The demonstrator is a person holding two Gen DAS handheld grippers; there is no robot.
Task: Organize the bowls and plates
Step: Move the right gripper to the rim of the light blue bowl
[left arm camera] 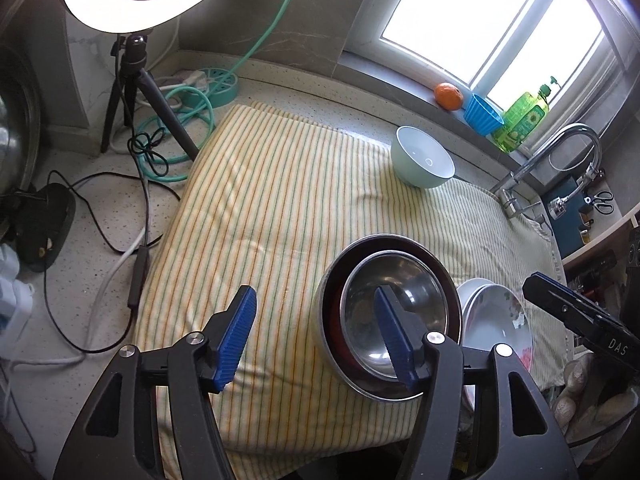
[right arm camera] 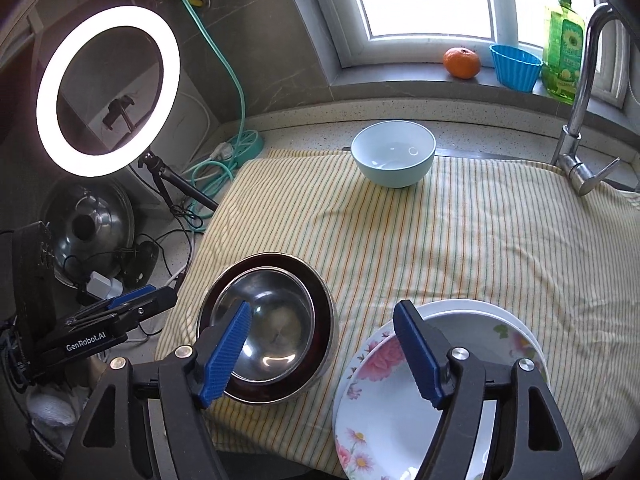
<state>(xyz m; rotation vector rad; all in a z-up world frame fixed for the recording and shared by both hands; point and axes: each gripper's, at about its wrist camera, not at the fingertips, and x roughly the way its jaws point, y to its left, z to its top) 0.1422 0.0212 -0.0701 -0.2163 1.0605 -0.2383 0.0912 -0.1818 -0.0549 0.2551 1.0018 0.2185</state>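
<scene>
- Two grippers hang over the striped towel (right arm camera: pixel 440 240), both with jaws spread and nothing between the pads: left gripper (left arm camera: pixel 316 340), right gripper (right arm camera: pixel 332 348).
- Nearest, the steel bowl (right arm camera: pixel 276 320) sits nested in a darker steel bowl (right arm camera: pixel 324 292); just beside it, the stacked floral plates (right arm camera: pixel 384 392) reach the towel's near edge.
- Only the right view shows the plates' pink flowers whole and a pot lid (right arm camera: pixel 92 224) by the wall.
- Bare towel lies open between the stacks and the pale green bowl (right arm camera: pixel 394 152) at its far edge.
</scene>
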